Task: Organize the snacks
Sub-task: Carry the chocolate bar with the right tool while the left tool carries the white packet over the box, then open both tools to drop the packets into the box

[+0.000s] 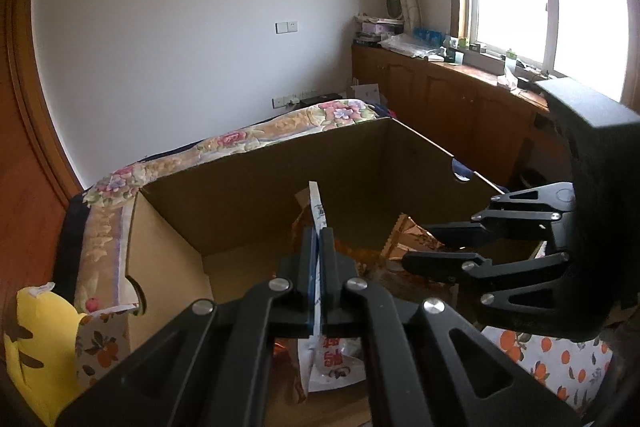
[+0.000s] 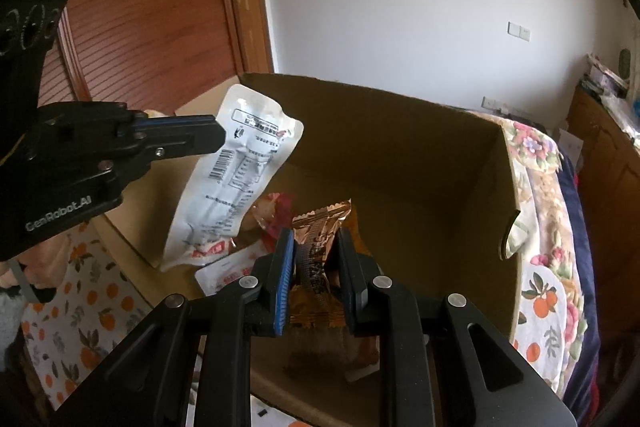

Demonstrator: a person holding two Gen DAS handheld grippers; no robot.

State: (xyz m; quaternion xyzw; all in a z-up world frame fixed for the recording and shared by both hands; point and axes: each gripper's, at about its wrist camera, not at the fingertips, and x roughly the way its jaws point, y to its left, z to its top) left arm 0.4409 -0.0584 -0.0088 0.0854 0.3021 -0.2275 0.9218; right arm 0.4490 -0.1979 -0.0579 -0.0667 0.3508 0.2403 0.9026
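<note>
Two packets are being brought to the cardboard box (image 2: 400,155) in the frame's middle: the left hand-held gripper (image 1: 319,259) is clamped on a white snack pouch (image 2: 236,171), the right hand-held gripper (image 2: 316,267) on a bronze foil snack (image 2: 320,247). Other packets are already seen on the box floor, so sorting is judged well underway; both held ones are not yet released.

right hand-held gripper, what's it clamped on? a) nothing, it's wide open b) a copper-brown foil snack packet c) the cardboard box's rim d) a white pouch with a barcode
b: in the right wrist view the right hand-held gripper pinches a copper-brown foil packet over the cardboard box, while the white pouch hangs from the left hand-held gripper.
</note>
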